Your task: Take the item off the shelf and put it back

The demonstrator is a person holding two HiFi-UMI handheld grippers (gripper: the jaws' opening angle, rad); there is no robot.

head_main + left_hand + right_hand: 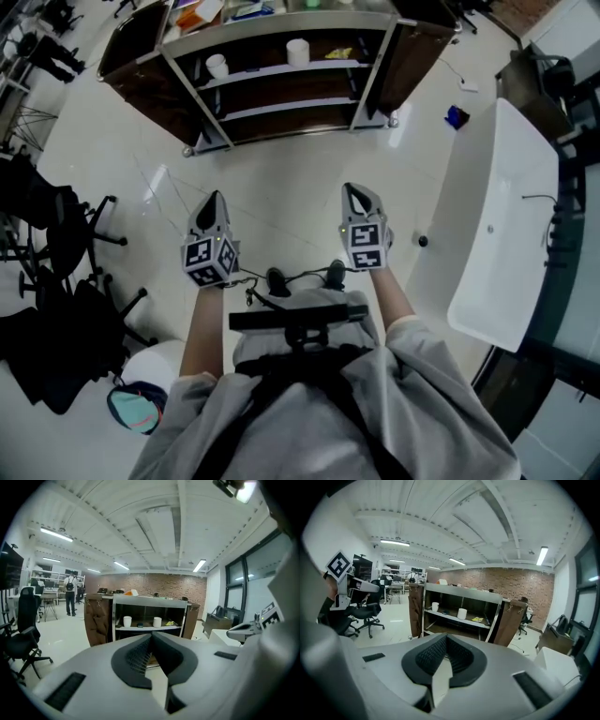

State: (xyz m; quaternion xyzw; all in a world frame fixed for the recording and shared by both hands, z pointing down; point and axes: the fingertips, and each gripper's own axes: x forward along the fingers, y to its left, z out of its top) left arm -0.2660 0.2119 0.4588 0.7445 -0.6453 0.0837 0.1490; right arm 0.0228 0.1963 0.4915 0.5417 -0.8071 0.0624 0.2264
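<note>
A metal-framed shelf unit (281,37) with brown side panels stands on the floor ahead of me, well beyond both grippers. Its upper shelf holds a white cup (217,65), a white roll (298,52) and a small yellow item (339,53). The left gripper view shows the cup (127,621) and roll (157,621) too. My left gripper (216,197) points toward the shelf, shut and empty, its tips meeting (151,634). My right gripper (352,190) is level with it, also shut on nothing (446,637). The roll (462,613) shows beyond its jaws.
A long white table (506,216) runs along the right. Black office chairs (56,234) crowd the left. A small blue object (457,116) lies on the floor at right of the shelf. A person (70,592) stands far off at the left.
</note>
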